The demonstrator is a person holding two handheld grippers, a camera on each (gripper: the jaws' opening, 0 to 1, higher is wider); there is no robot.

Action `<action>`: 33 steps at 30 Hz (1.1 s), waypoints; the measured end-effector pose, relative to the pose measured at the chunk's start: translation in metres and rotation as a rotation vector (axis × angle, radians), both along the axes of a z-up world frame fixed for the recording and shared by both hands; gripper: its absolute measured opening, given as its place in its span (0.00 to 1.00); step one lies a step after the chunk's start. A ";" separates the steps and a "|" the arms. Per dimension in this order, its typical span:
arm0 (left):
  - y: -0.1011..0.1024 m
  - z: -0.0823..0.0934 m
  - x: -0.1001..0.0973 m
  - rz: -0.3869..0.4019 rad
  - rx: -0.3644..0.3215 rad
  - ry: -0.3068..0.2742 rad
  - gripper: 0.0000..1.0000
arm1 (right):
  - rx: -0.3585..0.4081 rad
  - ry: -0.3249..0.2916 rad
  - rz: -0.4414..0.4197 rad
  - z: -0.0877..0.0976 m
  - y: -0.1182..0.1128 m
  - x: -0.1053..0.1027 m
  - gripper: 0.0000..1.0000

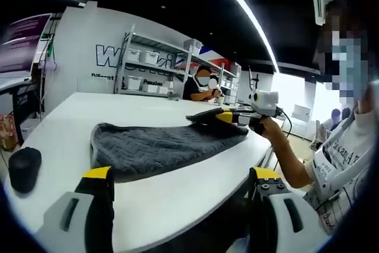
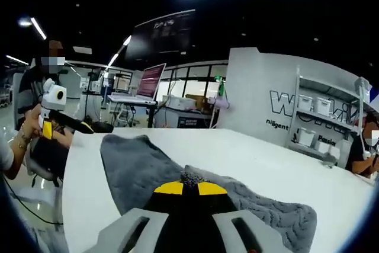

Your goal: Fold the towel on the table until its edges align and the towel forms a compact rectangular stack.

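A dark grey towel (image 1: 160, 149) with a woven zigzag pattern lies spread on the white table (image 1: 77, 108). My left gripper (image 1: 180, 177) hovers over the table's near edge in front of the towel, its yellow-tipped jaws open wide with nothing between them. My right gripper (image 1: 224, 118), held in a person's hand, meets the towel's far right corner. In the right gripper view, that gripper (image 2: 189, 186) is shut with a tuft of the towel (image 2: 133, 164) pinched between its tips. My left gripper (image 2: 76, 125) shows at the table's far left end, apart from the towel.
A black round object (image 1: 23, 169) sits on the table left of the towel. A person (image 1: 204, 86) sits beyond the table near shelves (image 1: 148, 66) of white bins. A laptop (image 2: 147, 84) stands on a desk behind. The person holding the grippers stands at the table's right edge.
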State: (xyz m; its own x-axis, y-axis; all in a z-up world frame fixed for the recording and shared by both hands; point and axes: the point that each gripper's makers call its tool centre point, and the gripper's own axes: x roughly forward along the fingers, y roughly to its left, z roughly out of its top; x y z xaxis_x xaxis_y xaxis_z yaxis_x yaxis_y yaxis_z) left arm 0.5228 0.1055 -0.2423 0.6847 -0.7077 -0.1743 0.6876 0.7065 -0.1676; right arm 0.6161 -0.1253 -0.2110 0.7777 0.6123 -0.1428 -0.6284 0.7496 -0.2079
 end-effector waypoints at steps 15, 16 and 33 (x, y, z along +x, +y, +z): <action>0.027 0.002 -0.011 0.019 -0.004 -0.007 0.99 | 0.005 -0.001 0.146 0.006 0.086 0.002 0.05; 0.027 0.002 -0.011 0.017 -0.004 -0.006 0.99 | 0.006 0.000 0.156 0.006 0.092 0.003 0.05; 0.045 -0.002 -0.026 0.034 -0.009 -0.008 0.99 | 0.029 -0.002 0.262 0.023 0.174 0.013 0.05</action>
